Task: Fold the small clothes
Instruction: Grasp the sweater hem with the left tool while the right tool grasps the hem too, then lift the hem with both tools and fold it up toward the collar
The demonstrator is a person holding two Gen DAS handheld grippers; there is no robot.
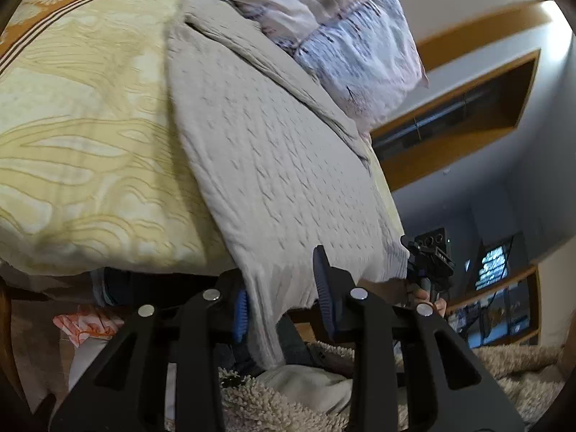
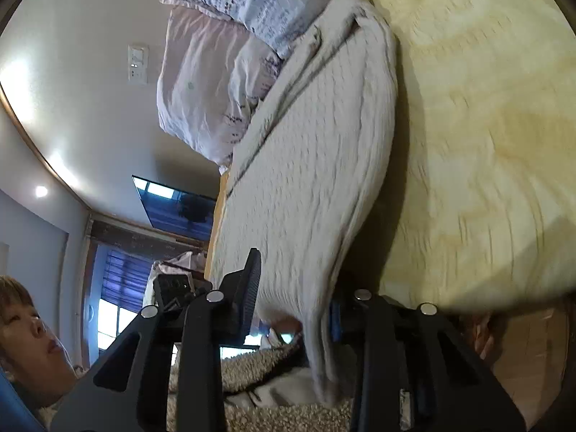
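Grey knitted cloth, a small garment [image 1: 280, 165], lies across the middle of both views on a yellow patterned bedspread [image 1: 90, 136], with its near edge hanging over the bed edge. The left gripper [image 1: 284, 295] stands wide, with the hanging edge passing between its 2 blue pads but not pinched. The right gripper [image 2: 295, 298] is also wide around the same edge. A flowered pillow [image 1: 360, 54] sits in the upper part. Folding seems hardly begun; every fold is left.
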